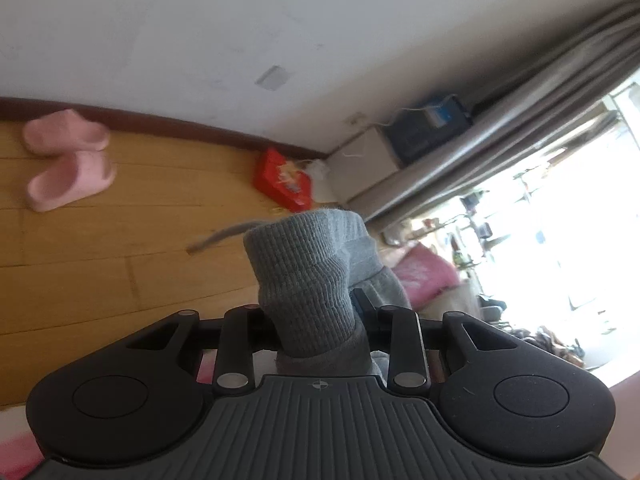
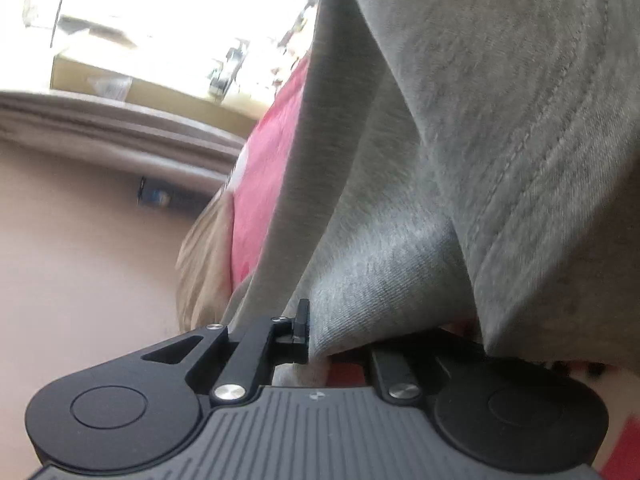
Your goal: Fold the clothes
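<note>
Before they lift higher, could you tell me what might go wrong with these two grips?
The left tongs pinch only the ribbed cuff, which could slip free under the garment's weight. The right tongs hold a thin fold of grey fabric; loose folds draping over them may bunch and spoil the fold.

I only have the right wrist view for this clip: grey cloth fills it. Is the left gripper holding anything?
Observer: Yes. The left gripper is shut on a grey ribbed cuff that stands up between its fingers.
Operator: Same garment as in my view?
Observer: I cannot tell; grey fabric continues behind the cuff there, the same colour as your grey garment.
Operator: What lies beyond that gripper?
Observer: A wooden floor with a pair of pink slippers and a red box near the wall.
</note>
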The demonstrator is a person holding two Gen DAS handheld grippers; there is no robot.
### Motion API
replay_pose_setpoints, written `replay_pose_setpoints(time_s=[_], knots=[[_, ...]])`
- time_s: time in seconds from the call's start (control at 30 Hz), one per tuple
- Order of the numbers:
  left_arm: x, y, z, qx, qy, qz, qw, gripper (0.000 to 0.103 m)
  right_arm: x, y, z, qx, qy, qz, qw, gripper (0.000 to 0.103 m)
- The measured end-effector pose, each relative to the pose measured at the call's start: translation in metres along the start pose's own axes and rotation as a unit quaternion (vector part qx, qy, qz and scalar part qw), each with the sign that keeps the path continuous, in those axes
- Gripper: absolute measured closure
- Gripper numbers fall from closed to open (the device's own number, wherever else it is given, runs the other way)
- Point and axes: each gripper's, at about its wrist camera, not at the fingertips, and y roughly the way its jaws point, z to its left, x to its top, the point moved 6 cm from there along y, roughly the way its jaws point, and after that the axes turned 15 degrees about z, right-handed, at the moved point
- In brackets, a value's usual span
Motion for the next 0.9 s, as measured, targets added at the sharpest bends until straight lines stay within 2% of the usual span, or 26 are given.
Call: replay_pose_setpoints(time_s=[0.07, 0.17, 0.23, 0.3, 0.37, 0.4, 0.47, 0.53, 0.57, 0.63, 0.67, 0.7, 0.73, 0.8, 0.83, 0.87, 0.9], knots=[[-0.006, 0.012, 0.023, 0.013, -0.014, 0.030, 0.9994, 0.071, -0.005, 0.009, -0.002, -0.011, -0.001, 0.020, 1.000, 0.093], [-0.014, 0.033, 0.049, 0.027, -0.034, 0.077, 0.9961, 0.066, 0.005, 0.022, -0.028, -0.040, 0.030, 0.069, 0.996, 0.086], [-0.014, 0.034, 0.057, 0.019, -0.044, 0.102, 0.9937, 0.061, 0.003, 0.020, -0.025, -0.046, 0.030, 0.095, 0.994, 0.076], [-0.012, 0.028, 0.058, 0.006, -0.025, 0.128, 0.9914, 0.059, 0.002, 0.005, -0.011, -0.094, -0.014, 0.133, 0.987, 0.052], [-0.010, 0.014, 0.059, 0.013, 0.006, 0.155, 0.9878, 0.054, -0.001, -0.009, 0.003, -0.149, -0.062, 0.163, 0.973, 0.047], [-0.009, 0.006, 0.059, 0.019, 0.024, 0.169, 0.9852, 0.053, -0.005, -0.017, 0.013, -0.179, -0.093, 0.178, 0.963, 0.042], [-0.003, -0.016, 0.060, 0.061, 0.066, 0.164, 0.9823, 0.053, -0.014, -0.026, 0.039, -0.211, -0.156, 0.208, 0.942, 0.037], [0.006, -0.036, 0.057, 0.102, 0.094, 0.142, 0.9801, 0.053, -0.036, -0.024, 0.077, -0.212, -0.243, 0.243, 0.915, 0.038], [0.010, -0.035, 0.045, 0.096, 0.112, 0.132, 0.9801, 0.052, -0.044, -0.026, 0.085, -0.212, -0.290, 0.250, 0.899, 0.038], [0.018, -0.032, 0.017, 0.079, 0.150, 0.114, 0.9790, 0.053, -0.072, -0.017, 0.114, -0.208, -0.397, 0.245, 0.860, 0.038], [0.022, -0.030, 0.003, 0.070, 0.169, 0.104, 0.9777, 0.053, -0.072, 0.005, 0.137, -0.202, -0.445, 0.236, 0.840, 0.038], [0.014, -0.011, -0.020, 0.069, 0.221, 0.120, 0.9653, 0.053, -0.073, 0.028, 0.156, -0.192, -0.479, 0.232, 0.825, 0.039], [0.006, 0.010, -0.044, 0.068, 0.276, 0.138, 0.9488, 0.052, -0.073, 0.051, 0.174, -0.182, -0.510, 0.228, 0.809, 0.040], [-0.011, 0.050, -0.090, 0.067, 0.382, 0.171, 0.9056, 0.052, -0.068, 0.100, 0.195, -0.173, -0.548, 0.231, 0.785, 0.041], [-0.026, 0.070, -0.108, 0.081, 0.446, 0.178, 0.8734, 0.053, -0.071, 0.119, 0.201, -0.170, -0.562, 0.234, 0.775, 0.042], [-0.041, 0.089, -0.126, 0.096, 0.509, 0.182, 0.8359, 0.053, -0.072, 0.142, 0.207, -0.171, -0.574, 0.238, 0.765, 0.042], [-0.052, 0.104, -0.137, 0.096, 0.557, 0.184, 0.8046, 0.053, -0.074, 0.165, 0.213, -0.172, -0.586, 0.242, 0.754, 0.043]])
